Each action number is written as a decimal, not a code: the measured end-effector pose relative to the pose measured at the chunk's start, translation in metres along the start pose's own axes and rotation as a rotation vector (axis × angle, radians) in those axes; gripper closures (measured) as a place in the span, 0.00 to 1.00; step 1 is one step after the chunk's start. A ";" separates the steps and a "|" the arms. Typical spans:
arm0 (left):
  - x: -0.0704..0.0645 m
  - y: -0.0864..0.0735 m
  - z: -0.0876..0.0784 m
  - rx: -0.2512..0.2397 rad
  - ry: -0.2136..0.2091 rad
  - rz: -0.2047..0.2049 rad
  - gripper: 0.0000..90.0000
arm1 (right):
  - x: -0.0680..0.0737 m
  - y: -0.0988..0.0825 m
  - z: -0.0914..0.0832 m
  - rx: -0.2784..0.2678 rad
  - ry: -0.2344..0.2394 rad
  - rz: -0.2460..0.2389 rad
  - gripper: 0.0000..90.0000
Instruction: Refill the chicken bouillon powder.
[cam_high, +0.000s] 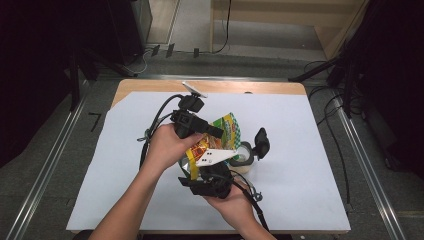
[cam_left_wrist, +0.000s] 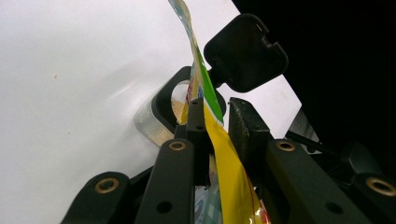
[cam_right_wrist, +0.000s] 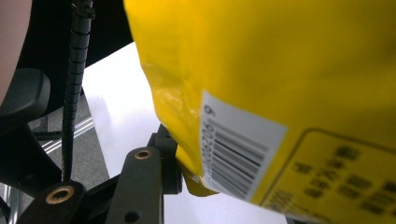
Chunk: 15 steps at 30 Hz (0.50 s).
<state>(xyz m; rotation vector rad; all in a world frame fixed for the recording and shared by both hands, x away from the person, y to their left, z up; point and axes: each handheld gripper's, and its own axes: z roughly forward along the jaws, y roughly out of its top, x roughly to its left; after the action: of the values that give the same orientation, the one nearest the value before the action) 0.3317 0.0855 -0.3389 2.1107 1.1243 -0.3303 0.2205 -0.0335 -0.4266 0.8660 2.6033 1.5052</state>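
A yellow and green snack bag (cam_high: 226, 129) hangs tilted between both grippers above the middle of the white table sheet (cam_high: 300, 190). My left gripper (cam_high: 216, 132) comes in from the left and is shut on the bag's edge (cam_left_wrist: 219, 144). My right gripper (cam_high: 212, 175) is below and nearer, shut on the bag's lower corner (cam_right_wrist: 191, 175); one of its fingers (cam_right_wrist: 170, 163) shows, the other is hidden behind the bag. Just right of the bag stands a clear jar (cam_high: 244, 159) with a black rim (cam_left_wrist: 163, 100) and its black flip lid (cam_high: 261, 142) standing open.
The sheet covers a wooden table whose far edge (cam_high: 150, 85) shows. Black stands (cam_high: 345, 75) and cables (cam_high: 330, 130) flank the table, and metal rails (cam_high: 370, 170) run along the floor. Bare sheet lies left and right of the hands.
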 end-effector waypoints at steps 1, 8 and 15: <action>0.000 0.000 0.000 -0.001 0.001 0.000 0.88 | 0.000 0.000 0.000 0.000 0.000 0.000 0.70; -0.002 0.000 0.000 0.001 0.011 0.011 0.89 | 0.000 0.000 0.000 0.000 -0.002 -0.003 0.70; -0.002 0.000 0.000 0.004 0.018 0.019 0.91 | 0.000 0.000 0.000 0.002 -0.003 -0.006 0.70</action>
<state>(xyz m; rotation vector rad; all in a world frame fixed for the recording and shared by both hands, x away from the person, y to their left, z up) 0.3301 0.0843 -0.3379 2.1304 1.1136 -0.3050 0.2202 -0.0331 -0.4271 0.8592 2.6032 1.4996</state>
